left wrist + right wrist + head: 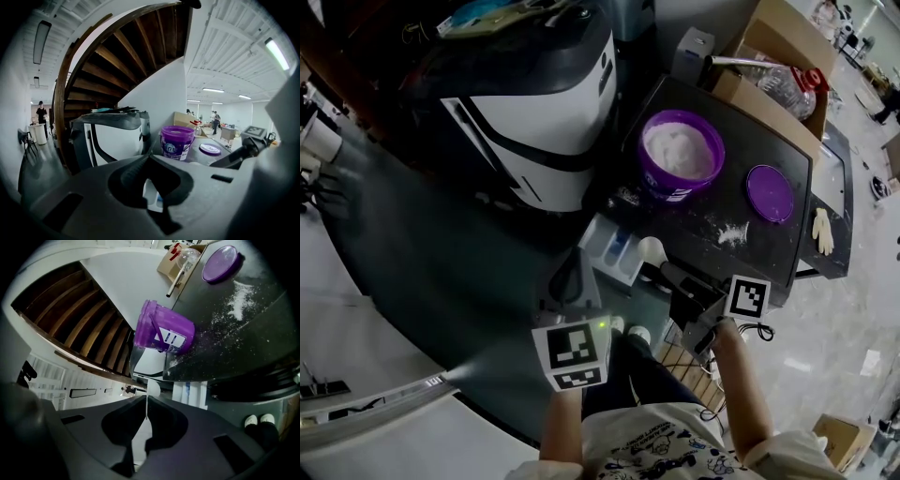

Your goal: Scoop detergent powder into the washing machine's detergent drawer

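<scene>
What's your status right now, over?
Left claw shut, empty. Right claw shut on scoop, beside open drawer. Powder tub uncovered; nothing blocking.

Tub: purple plastic, smooth and a bit shiny.
Powder: white, soft and lumpy.
Lid: purple plastic, smooth, on the right.
Table top: dark, smooth and shiny, with rough white dust on it.
Washing machine: white and black plastic, glossy, upper middle.
Drawer: white plastic, smooth.
Scoop: white plastic, matt.
Box: brown cardboard, dull, upper right.
Bottle: see-through plastic with a red cap.
Stairs: dark brown wood, smooth.
Left gripper: grey plastic, matt.
Right gripper: grey plastic, matt.
Floor: dark, smooth and shiny, on the left.
</scene>
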`<state>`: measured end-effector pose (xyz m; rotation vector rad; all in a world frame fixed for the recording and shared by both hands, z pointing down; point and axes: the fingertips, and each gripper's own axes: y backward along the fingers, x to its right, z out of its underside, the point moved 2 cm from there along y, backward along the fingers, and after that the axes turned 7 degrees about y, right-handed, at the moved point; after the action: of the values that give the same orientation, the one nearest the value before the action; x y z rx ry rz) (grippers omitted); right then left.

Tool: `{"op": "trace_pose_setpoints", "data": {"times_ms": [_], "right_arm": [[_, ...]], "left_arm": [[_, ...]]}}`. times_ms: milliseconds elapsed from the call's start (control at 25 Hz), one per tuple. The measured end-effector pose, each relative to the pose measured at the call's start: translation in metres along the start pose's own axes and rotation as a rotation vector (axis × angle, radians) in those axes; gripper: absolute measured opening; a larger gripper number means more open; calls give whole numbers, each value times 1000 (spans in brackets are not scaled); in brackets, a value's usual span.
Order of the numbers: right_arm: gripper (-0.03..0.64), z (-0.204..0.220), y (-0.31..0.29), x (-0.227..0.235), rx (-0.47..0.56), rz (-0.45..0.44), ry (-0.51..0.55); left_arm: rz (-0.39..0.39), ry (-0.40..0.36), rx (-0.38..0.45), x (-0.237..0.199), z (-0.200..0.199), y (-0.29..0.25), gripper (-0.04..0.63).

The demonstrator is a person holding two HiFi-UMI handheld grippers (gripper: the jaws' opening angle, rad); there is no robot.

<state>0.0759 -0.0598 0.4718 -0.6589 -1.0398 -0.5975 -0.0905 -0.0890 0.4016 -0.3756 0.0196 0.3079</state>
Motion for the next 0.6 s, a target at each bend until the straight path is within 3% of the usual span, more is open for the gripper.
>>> {"op": "trace_pose_setpoints", "data": {"times_ms": [280, 600], "right_arm": [[21, 11, -6, 24, -48, 74, 23], [21, 22, -25, 37, -101, 143, 166]], "left_arm": [[-22, 4, -26, -3, 19, 1, 2], [-44, 18, -59, -13, 41, -3, 2]]}}
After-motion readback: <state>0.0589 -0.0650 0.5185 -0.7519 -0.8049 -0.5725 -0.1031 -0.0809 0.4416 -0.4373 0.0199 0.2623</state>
